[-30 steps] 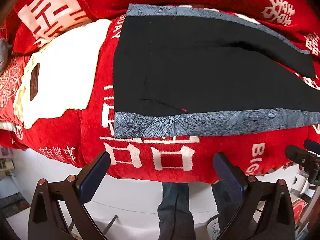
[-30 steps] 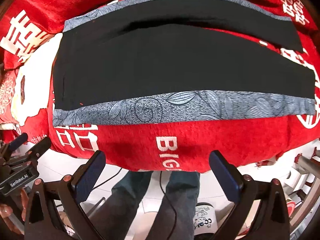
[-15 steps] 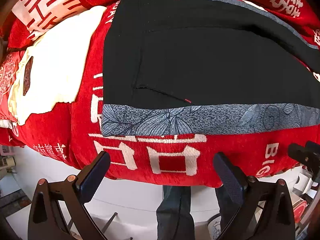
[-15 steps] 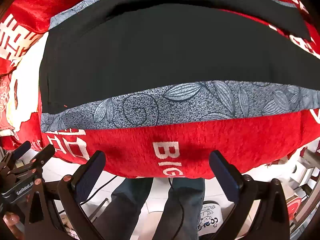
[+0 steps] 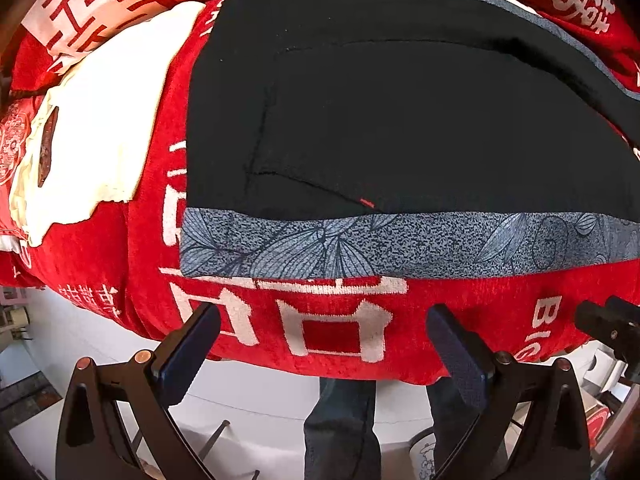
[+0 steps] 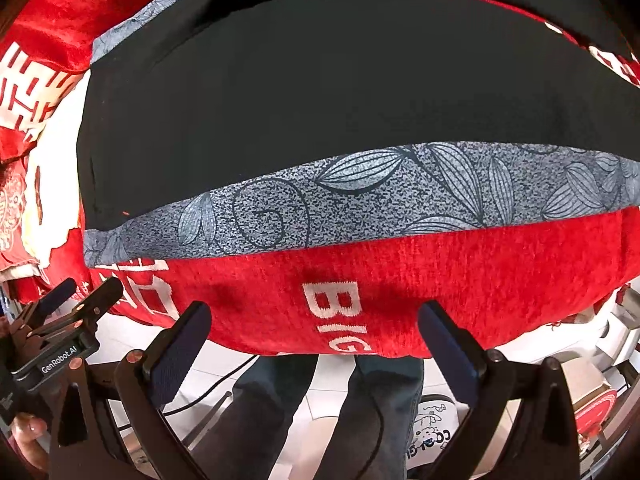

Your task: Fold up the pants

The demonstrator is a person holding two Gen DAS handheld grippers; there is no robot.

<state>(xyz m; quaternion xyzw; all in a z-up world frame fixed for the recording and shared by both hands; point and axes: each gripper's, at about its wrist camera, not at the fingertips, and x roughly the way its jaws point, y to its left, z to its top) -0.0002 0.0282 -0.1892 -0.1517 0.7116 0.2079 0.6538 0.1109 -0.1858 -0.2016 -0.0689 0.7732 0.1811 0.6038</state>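
Black pants (image 5: 400, 120) with a grey leaf-print side stripe (image 5: 360, 244) lie flat on a red cloth-covered table (image 5: 332, 336). The waistband end is at the left. In the right wrist view the pants (image 6: 320, 80) fill the upper half, with the stripe (image 6: 380, 196) along their near edge. My left gripper (image 5: 324, 340) is open and empty, just short of the table's near edge, below the waist corner. My right gripper (image 6: 316, 340) is open and empty, below the middle of the stripe.
A cream cloth patch (image 5: 92, 120) lies left of the pants. The person's legs (image 6: 320, 420) stand below the table edge. The left gripper (image 6: 60, 320) shows at the left of the right wrist view. White tiled floor lies below.
Both grippers have moved forward toward the near striped edge of the pants, which now looks larger and closer. Both stay open.
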